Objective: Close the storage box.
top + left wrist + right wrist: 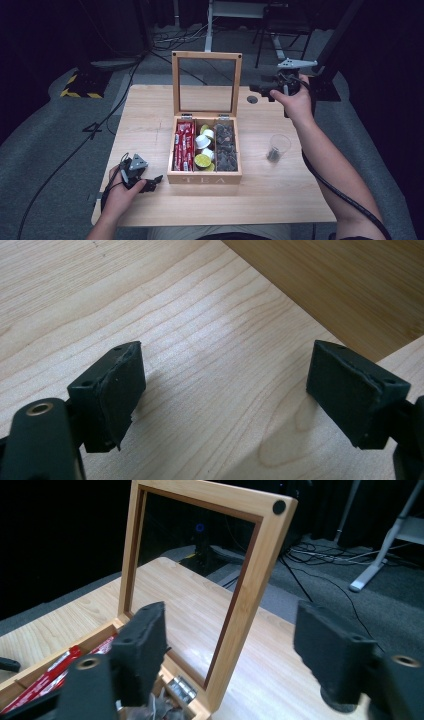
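Tea box [204,176] sits mid-bench [150,130], lid [206,84] standing upright on its hinges, glass pane facing the person. Three compartments: red sachets left, capsules middle, dark tea bags right. A clear cup [276,147] stands to the right of the box, something dark in the bottom.

Right gripper [262,91] is raised beside the lid's right edge, near the back of the bench. Fingers [142,647] released, nothing between them; in the right gripper view the lid frame [252,580] stands just ahead.

Left gripper [152,182] rests low on the bench by the box's front left corner, fingers [117,395] spread and empty, apart from the box wall [350,285].

Risks, as judged: the lid looks the likely target. A sideways nudge at its top edge could slam it shut or skid the whole box, since the left gripper isn't bracing it. A wide swing could clip the cup.
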A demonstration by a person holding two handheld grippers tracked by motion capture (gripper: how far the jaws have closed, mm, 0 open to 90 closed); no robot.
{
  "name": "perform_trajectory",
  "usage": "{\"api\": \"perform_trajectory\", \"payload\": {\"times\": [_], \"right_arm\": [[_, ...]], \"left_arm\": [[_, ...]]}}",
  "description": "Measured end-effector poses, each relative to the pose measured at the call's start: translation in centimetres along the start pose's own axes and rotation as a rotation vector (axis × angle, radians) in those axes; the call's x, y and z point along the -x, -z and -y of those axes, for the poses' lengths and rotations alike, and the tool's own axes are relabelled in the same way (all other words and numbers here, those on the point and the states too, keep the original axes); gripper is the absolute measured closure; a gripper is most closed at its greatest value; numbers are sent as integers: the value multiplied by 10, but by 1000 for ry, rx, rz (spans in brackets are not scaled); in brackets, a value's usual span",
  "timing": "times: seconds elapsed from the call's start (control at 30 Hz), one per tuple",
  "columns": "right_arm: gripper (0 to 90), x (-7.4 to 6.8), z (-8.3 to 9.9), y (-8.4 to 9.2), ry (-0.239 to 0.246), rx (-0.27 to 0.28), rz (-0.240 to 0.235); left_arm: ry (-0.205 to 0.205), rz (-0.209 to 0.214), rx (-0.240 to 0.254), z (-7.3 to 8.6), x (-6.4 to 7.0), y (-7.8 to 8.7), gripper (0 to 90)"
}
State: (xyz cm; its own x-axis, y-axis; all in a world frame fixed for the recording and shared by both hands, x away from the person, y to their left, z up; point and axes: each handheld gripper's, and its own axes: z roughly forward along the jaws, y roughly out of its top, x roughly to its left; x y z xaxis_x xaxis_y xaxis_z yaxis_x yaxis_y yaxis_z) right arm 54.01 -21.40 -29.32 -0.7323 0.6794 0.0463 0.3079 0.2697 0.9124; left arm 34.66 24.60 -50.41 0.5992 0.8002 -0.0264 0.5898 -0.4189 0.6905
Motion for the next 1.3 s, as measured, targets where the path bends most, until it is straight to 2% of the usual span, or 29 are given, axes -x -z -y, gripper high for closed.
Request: {"api": "perform_trajectory", "payload": {"times": [0.07,0.13,0.23,0.37,0.43,0.53,0.6,0.8,0.9,1.0,1.07,1.13,1.2,1.27,1.3], "right_arm": [[339,1,-2,-3,3,-1,-3],[404,4,-7,-14,19,-3,-15],[442,8,-12,-25,5,-7,-14],[445,12,-18,-38,-12,3,-7],[452,17,-23,-48,-14,-4,19],[453,24,-25,-57,-43,-9,23],[453,27,-27,-62,-40,-23,31],[466,33,-37,-74,-40,-27,32],[475,32,-40,-80,-31,-30,52],[480,30,-43,-87,-42,-18,30],[477,27,-45,-90,-34,-26,41],[553,25,-46,-90,-20,-36,69],[583,25,-46,-88,-15,-37,79],[607,25,-47,-84,-36,-27,72],[608,22,-48,-81,-21,-34,76]], "left_arm": [[0,0,-1,0,0,0,164],[-1,0,-1,0,0,0,164],[7,-3,4,0,1,0,164],[6,-1,1,0,0,0,164],[7,-2,3,0,1,0,163],[6,-1,2,0,0,0,164],[6,-1,2,0,0,0,164],[5,-1,0,0,0,0,164],[3,-3,1,0,0,0,164],[5,-3,3,0,0,0,164],[5,-3,3,0,0,0,164],[5,-2,3,0,0,0,164],[3,-2,2,0,0,0,164],[4,-2,1,0,0,0,164],[4,-2,1,0,0,0,164]]}}
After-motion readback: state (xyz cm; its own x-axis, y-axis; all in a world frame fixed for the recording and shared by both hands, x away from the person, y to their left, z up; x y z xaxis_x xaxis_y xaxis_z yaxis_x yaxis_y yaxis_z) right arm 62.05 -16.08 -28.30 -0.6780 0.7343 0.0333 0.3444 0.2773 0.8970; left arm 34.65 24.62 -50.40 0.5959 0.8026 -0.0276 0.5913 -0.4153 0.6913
